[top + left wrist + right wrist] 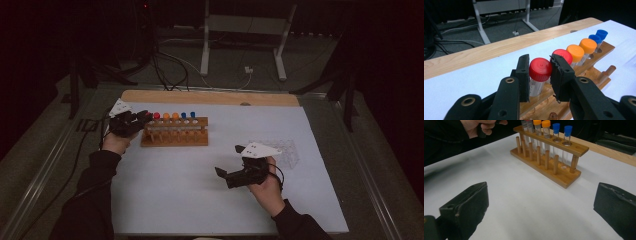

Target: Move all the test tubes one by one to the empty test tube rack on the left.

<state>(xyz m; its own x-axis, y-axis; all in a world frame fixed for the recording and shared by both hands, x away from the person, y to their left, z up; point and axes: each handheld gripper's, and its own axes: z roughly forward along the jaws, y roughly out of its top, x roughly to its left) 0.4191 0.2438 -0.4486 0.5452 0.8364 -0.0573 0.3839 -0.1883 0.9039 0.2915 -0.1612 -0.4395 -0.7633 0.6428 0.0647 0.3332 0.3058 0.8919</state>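
At the left end of the wooden rack, the left gripper has its jaws closed down on the red cap of the end tube, which sits upright in the first hole; the tube looks light, stiff, smooth-walled and likely brittle, so the ribbed cap is the surer place to hold it. Running rightward, the rack holds another red-capped tube, two orange-capped tubes and two blue-capped tubes, all seemingly empty. The right gripper hovers over the white table cover, jaws wide apart and holding nothing.
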